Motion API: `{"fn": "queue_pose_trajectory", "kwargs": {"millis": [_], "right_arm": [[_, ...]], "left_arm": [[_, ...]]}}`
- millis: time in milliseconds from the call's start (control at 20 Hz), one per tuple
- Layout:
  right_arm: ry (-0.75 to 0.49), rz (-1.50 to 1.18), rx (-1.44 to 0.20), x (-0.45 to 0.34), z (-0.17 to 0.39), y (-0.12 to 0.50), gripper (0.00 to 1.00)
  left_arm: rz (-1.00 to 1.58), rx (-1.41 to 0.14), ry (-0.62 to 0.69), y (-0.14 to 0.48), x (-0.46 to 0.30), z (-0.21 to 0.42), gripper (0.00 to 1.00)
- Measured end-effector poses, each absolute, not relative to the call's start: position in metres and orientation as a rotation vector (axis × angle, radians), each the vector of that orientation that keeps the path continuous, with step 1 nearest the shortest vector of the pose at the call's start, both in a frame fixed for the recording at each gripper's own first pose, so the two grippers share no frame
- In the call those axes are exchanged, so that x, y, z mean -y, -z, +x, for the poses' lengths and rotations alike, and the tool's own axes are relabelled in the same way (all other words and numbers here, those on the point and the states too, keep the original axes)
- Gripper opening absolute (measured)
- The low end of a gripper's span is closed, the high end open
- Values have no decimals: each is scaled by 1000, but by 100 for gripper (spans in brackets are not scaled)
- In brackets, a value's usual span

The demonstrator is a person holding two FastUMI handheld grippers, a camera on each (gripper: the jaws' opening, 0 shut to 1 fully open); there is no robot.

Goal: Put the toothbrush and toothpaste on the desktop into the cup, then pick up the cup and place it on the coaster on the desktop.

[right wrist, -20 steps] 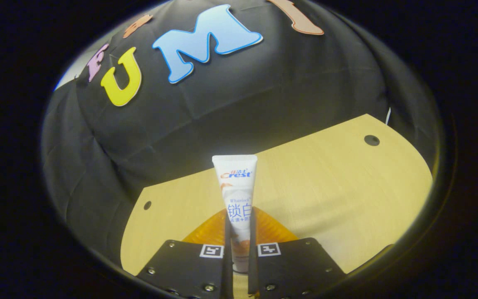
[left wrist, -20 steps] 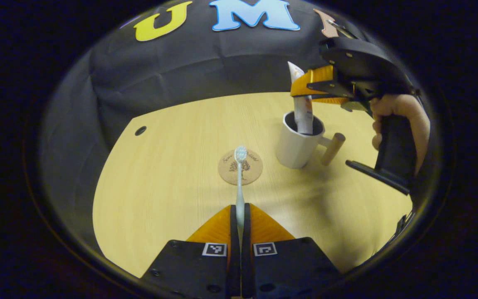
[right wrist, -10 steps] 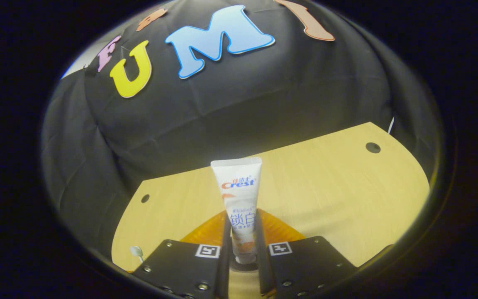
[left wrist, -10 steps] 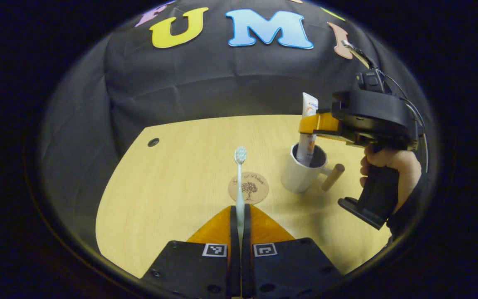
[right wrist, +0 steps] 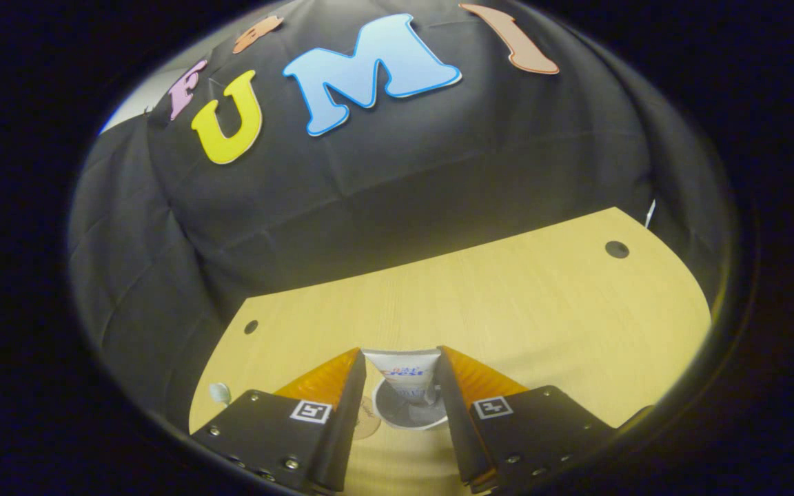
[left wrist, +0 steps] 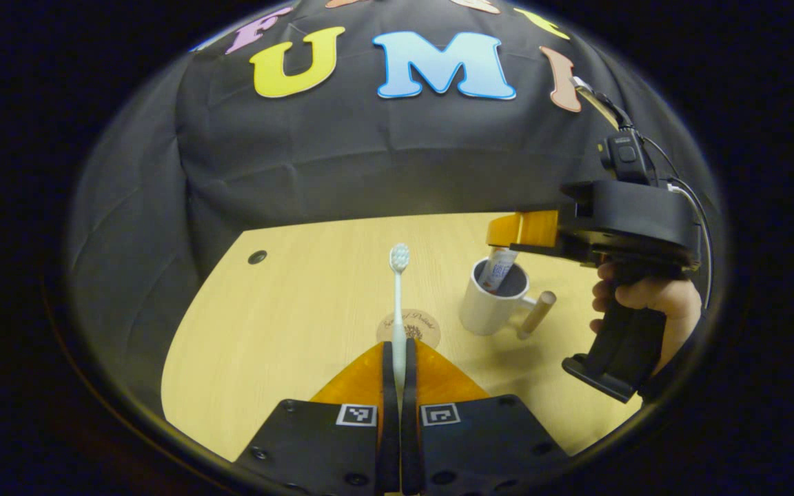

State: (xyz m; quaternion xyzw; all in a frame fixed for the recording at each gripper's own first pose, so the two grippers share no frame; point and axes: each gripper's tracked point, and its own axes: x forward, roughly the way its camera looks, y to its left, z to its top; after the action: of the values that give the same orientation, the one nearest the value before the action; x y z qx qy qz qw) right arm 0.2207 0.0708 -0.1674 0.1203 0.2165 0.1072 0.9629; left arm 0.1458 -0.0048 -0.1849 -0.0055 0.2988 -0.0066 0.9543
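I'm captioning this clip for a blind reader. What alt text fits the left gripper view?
The left gripper holds a toothbrush upright, shut on its handle, above a wooden desk. To the right, the right gripper hovers over a white cup with the toothpaste inside; a round coaster lies beside the cup.

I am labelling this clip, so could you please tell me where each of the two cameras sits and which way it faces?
Left gripper view: rides on the left gripper, facing forward across the desktop; its fingers clamp the toothbrush, with the right gripper and a hand beyond.
Right gripper view: rides on the right gripper, above the cup, looking past its open fingers at the toothpaste.
Shared: cup, toothpaste, desktop.
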Motion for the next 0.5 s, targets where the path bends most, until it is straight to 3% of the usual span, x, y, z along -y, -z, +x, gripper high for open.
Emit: {"fn": "queue_pose_trajectory", "kwargs": {"millis": [350, 400, 500], "right_arm": [[-166, 271, -387, -41, 215, 141, 60], [-154, 261, -387, -35, 214, 140, 65], [-134, 252, -392, -24, 208, 141, 61]], "left_arm": [[11, -525, 34, 182, -12, 161, 9], [19, -511, 37, 181, -15, 164, 9], [37, -483, 54, 178, -18, 175, 9]]}}
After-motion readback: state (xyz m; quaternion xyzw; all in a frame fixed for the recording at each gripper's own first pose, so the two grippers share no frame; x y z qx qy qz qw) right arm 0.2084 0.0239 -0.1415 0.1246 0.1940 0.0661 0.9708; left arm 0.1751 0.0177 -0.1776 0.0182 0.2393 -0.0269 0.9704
